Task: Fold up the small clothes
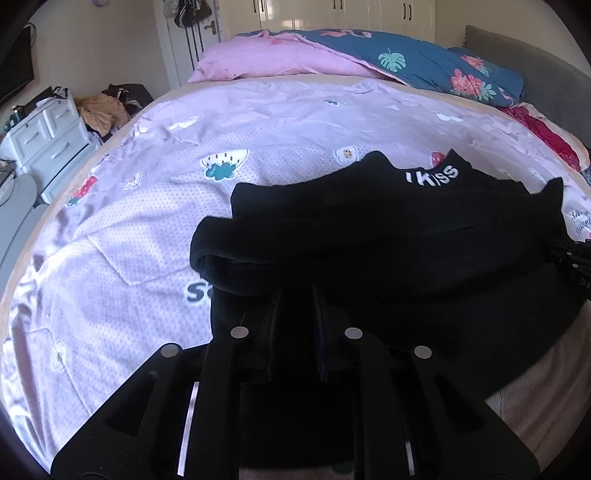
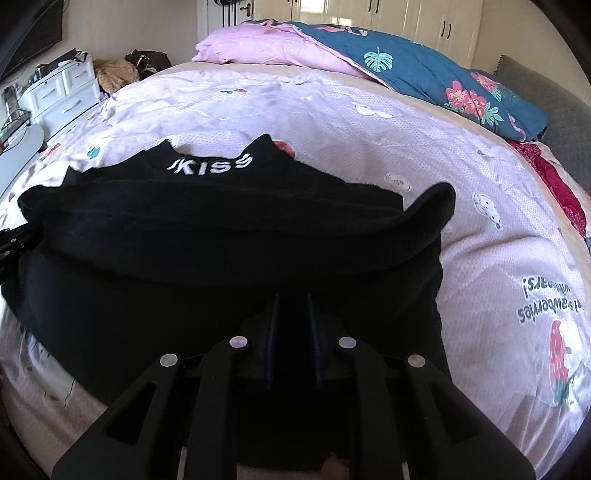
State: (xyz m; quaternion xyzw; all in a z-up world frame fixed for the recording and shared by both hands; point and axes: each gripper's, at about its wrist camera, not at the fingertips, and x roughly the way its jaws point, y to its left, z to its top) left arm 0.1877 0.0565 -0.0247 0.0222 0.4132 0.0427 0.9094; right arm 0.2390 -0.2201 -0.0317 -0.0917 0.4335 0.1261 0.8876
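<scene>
Lay across the bed, low and centre-right in the left wrist view: a black sweater with white "KISS" lettering on its far edge. Same black sweater filled the centre-left of the right wrist view, lettering toward the top.

Left gripper, bottom centre of its frame, nearly closed, with dark fabric bunched over and between its tips, so judged to be pinching the near hem. Right gripper, bottom centre of its own frame, likewise nearly closed on the near edge of the cloth (black pads against black knit, so the contact itself hard to make out).

Risks from here, as a judgement only: thin, shallow pinches that could slip off during a lift, dropping one corner and skewing the fold; grabbing a single layer instead of both, leaving the back panel behind; catching the lilac printed sheet together with the hem and dragging it up. Raised cuff at right centre could flop outward and spoil a neat edge.

Containers: white drawer unit at upper left, drawers closed, contents unseen; wardrobe doors along the top, closed too.
</scene>
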